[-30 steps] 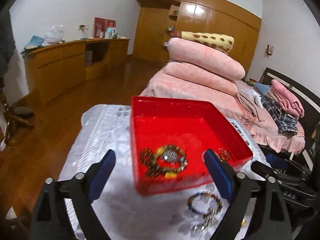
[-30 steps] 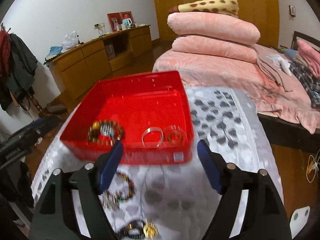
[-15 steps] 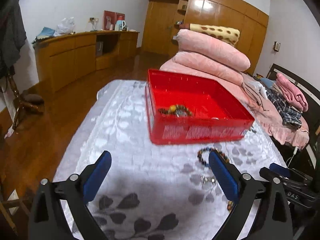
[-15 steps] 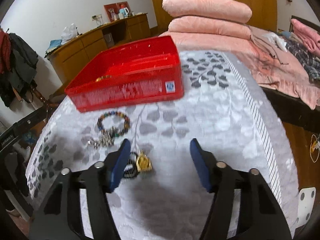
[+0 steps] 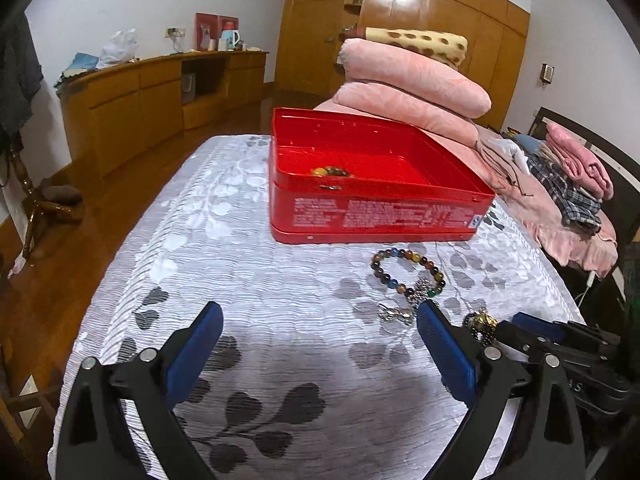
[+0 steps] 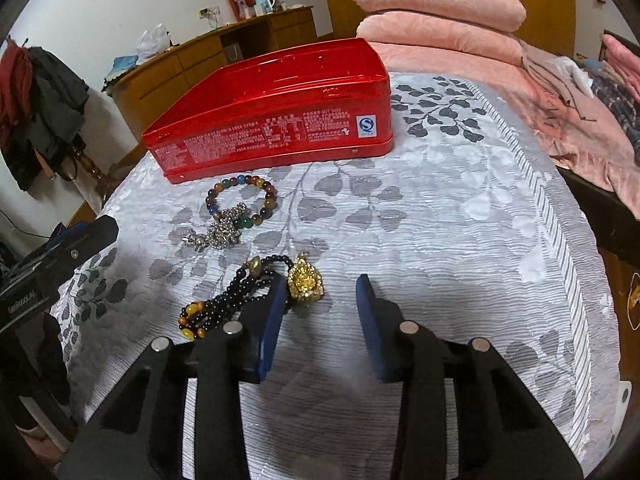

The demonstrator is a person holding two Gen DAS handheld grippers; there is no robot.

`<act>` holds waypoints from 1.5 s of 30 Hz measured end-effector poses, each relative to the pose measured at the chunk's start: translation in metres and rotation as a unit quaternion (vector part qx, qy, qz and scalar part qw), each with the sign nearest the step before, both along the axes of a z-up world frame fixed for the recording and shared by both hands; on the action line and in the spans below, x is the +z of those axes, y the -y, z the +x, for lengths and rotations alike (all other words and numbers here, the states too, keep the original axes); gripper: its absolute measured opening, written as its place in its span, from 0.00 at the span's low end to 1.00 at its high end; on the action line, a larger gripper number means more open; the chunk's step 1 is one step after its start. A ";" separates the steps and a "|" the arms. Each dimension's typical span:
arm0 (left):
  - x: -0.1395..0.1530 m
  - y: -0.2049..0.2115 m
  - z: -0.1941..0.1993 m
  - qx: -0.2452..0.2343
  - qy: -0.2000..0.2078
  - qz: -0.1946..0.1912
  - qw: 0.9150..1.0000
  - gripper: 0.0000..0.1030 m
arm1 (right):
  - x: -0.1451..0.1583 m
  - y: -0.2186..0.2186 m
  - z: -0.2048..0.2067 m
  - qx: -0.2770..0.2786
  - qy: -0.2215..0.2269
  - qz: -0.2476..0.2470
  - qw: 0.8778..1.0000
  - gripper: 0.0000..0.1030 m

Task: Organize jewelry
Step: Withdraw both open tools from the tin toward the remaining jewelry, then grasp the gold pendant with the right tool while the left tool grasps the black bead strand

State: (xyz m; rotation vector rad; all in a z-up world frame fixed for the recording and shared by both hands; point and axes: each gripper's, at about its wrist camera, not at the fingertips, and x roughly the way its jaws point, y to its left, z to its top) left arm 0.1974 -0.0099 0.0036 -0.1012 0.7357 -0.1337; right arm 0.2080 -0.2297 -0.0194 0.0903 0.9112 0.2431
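Right gripper [image 6: 322,298], its jaws just narrowed with nothing between them, hovers beside the gold pendant on black beads [image 6: 305,282]. Left gripper [image 5: 318,334] gapes wide. 3 pieces remain on the desk [image 6: 440,220]; the red tin box [image 5: 376,184] far behind holds some already.

Both the left claw [image 5: 318,354] and the right claw [image 6: 320,322] have black angular frames, blue finger pads and round silver screws at the joints.
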 end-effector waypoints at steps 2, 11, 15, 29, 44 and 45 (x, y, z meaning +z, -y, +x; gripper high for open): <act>-0.001 0.003 -0.001 -0.004 -0.001 -0.001 1.000 0.92 | -0.001 0.000 0.001 0.000 -0.001 0.001 1.000 0.33; -0.003 0.012 -0.001 -0.018 -0.005 0.000 1.000 0.92 | -0.002 -0.005 0.004 0.007 -0.003 -0.008 1.000 0.31; -0.003 0.014 -0.001 -0.022 -0.007 -0.002 1.000 0.92 | -0.004 -0.009 0.006 0.011 -0.006 -0.013 1.000 0.31; -0.002 0.024 -0.004 -0.041 -0.008 -0.002 0.999 0.92 | -0.002 -0.013 0.000 0.026 -0.003 -0.022 0.999 0.16; -0.020 0.080 -0.004 -0.132 -0.055 -0.010 0.990 0.66 | 0.001 0.030 -0.012 -0.031 0.001 -0.016 0.999 0.16; -0.021 0.082 -0.004 -0.136 -0.057 -0.009 0.989 0.63 | 0.001 0.032 -0.013 -0.033 0.001 -0.015 0.999 0.16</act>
